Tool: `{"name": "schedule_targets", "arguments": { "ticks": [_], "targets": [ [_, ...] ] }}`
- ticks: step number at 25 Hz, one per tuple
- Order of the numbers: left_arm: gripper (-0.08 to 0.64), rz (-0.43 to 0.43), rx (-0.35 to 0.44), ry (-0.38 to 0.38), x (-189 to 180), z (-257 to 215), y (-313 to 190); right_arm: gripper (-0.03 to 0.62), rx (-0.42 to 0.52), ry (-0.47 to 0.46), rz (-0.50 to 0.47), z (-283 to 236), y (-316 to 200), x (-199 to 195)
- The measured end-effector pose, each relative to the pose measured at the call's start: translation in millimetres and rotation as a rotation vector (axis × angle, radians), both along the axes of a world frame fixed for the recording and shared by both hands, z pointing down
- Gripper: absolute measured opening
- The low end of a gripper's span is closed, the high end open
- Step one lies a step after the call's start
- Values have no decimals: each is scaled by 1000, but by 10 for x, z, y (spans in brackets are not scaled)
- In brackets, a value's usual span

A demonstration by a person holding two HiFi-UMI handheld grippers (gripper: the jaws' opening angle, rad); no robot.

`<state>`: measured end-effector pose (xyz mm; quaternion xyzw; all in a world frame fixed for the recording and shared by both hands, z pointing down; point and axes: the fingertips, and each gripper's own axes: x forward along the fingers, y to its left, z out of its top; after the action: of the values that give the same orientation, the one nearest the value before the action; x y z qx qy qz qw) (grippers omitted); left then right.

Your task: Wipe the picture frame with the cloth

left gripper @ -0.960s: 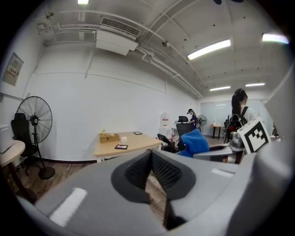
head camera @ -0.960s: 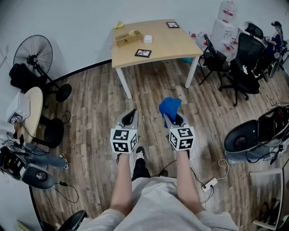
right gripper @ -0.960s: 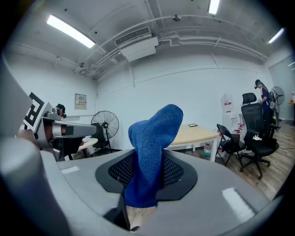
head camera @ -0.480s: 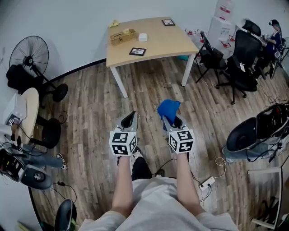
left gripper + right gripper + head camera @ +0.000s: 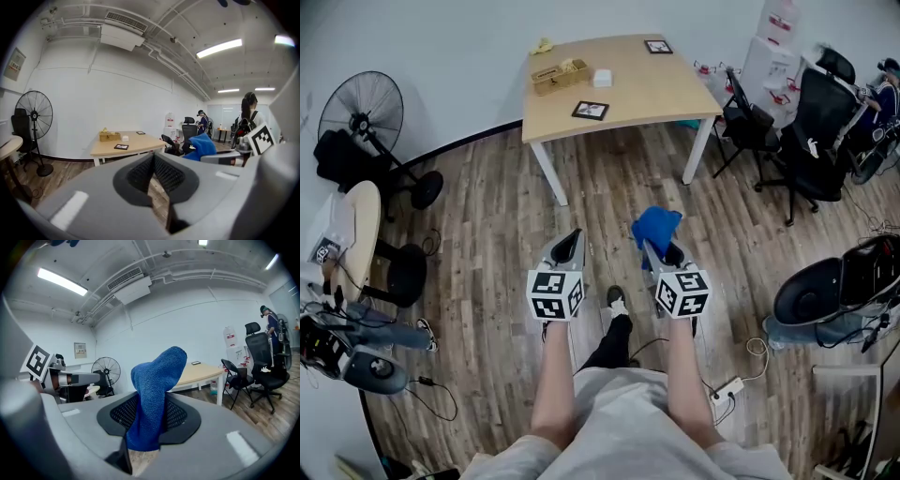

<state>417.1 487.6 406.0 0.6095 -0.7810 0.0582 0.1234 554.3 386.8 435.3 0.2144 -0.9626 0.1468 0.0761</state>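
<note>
The picture frame lies flat on the wooden table, well apart from both grippers. The blue cloth stands up pinched in the right gripper; the left gripper beside it has its jaws together on nothing

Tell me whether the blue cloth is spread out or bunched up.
Bunched up. The blue cloth stands as a crumpled wad pinched between the fingers of the right gripper, its loose end poking upward.

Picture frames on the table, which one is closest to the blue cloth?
The picture frame by the near edge of the table; the other frame sits at its far corner.
</note>
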Motion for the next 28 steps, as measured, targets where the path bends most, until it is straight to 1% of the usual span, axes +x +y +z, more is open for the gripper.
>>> {"name": "schedule_targets", "arguments": {
  "ticks": [6,9,13,18,22,25,28],
  "targets": [
    [52,7,30,36,-355,-38,-703,127,23,34,-2,-22,-583,-293],
    [52,36,30,48,-493,-28,-1134,127,38,54,10,-72,-972,-466],
    [52,80,38,38,-700,-53,-1626,127,51,63,22,-117,-1420,-760],
    [52,60,47,48,-1210,-95,-2046,127,64,81,5,-157,-1853,-1243],
    [52,33,43,60,-1714,-65,-2288,127,64,88,-8,-123,-2099,-1708],
    [52,4,55,80,-2102,-50,-2491,127,77,109,-39,-77,-2273,-2043],
    [52,-8,63,85,-2369,-67,-2665,127,79,96,-43,-115,-2495,-2274]
  ]
}}
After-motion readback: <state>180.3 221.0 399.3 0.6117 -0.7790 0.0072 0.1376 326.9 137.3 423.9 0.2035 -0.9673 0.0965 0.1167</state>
